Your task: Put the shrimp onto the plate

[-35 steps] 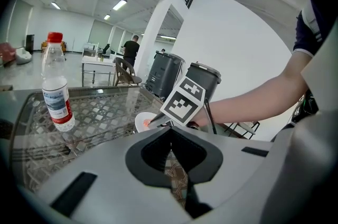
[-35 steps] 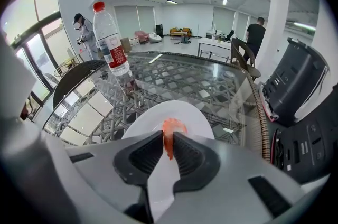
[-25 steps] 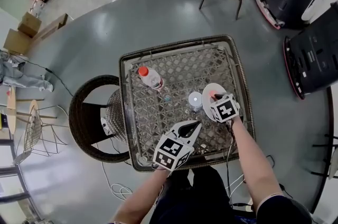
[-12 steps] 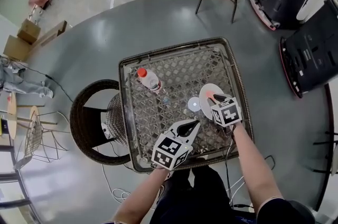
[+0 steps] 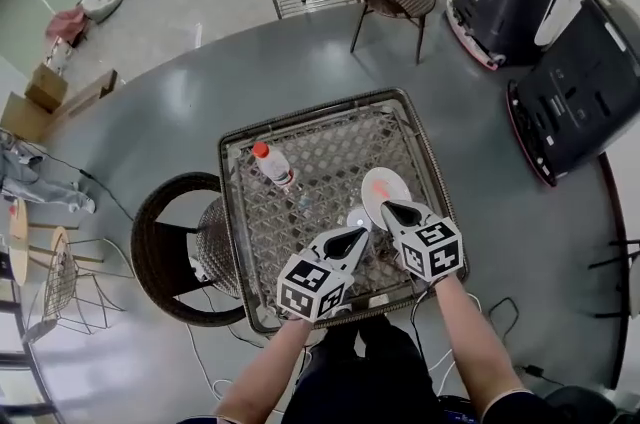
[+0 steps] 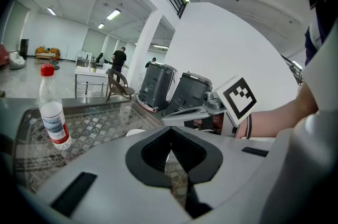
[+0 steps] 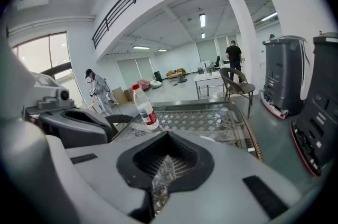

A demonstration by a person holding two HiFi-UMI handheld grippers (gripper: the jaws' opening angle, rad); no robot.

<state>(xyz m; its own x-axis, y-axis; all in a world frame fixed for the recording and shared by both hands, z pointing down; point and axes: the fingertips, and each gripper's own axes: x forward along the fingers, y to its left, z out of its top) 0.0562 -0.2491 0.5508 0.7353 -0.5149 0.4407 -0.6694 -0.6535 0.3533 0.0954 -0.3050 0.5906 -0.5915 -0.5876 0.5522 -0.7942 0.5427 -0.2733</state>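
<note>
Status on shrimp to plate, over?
Left gripper and right gripper shut, empty. Shrimp on the plate. Bottle and small white disc stand aside, nothing blocking.

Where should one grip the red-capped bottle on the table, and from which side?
Probably best: grip the bottle around its labelled lower half, jaws level, coming from the near side. It stands upright, its body is round and narrow, and nothing stands close on that side.

Bright, even ceiling-strip lighting; soft shadows; strong fisheye bending at edges; sharp focus.
</note>
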